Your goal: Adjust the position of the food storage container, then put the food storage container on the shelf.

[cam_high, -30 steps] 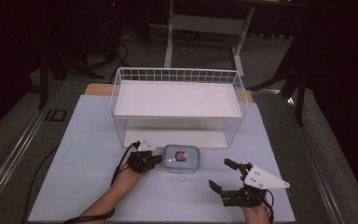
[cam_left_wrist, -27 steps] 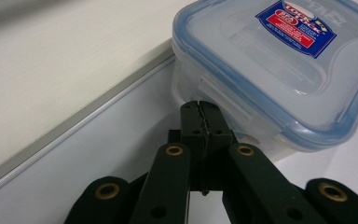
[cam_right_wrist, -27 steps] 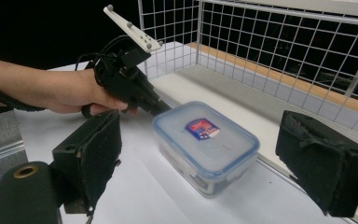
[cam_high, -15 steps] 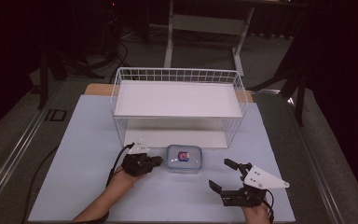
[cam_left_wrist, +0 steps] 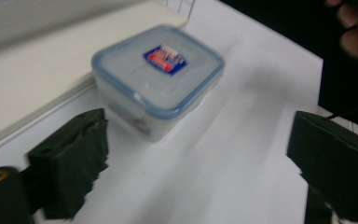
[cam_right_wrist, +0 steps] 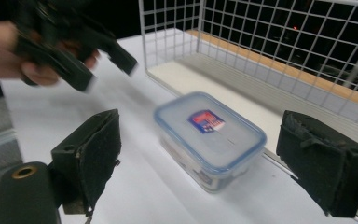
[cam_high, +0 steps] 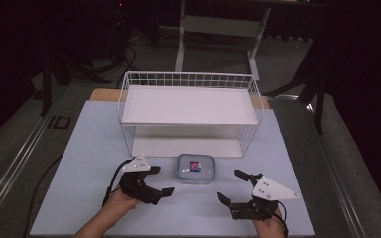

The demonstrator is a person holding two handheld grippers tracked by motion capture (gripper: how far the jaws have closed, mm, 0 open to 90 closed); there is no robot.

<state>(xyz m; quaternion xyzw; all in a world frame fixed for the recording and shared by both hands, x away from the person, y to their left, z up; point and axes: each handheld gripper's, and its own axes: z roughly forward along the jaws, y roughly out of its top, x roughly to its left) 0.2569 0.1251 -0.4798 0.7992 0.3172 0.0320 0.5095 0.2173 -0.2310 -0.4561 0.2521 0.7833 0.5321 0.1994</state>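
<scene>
One clear lidded box [cam_high: 195, 168] — blue-rimmed; red-blue label.

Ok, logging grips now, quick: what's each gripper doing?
Left gripper: open, jaws just opened, nothing between them, box apart.
Right gripper: open, holding nothing.

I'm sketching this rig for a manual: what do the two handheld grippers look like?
The left gripper and the right gripper are black, each with two blocky foam-like padded jaws, a pale grey three-cornered plate on top and a thin black cable trailing. No sleeves show on the forearms.
</scene>
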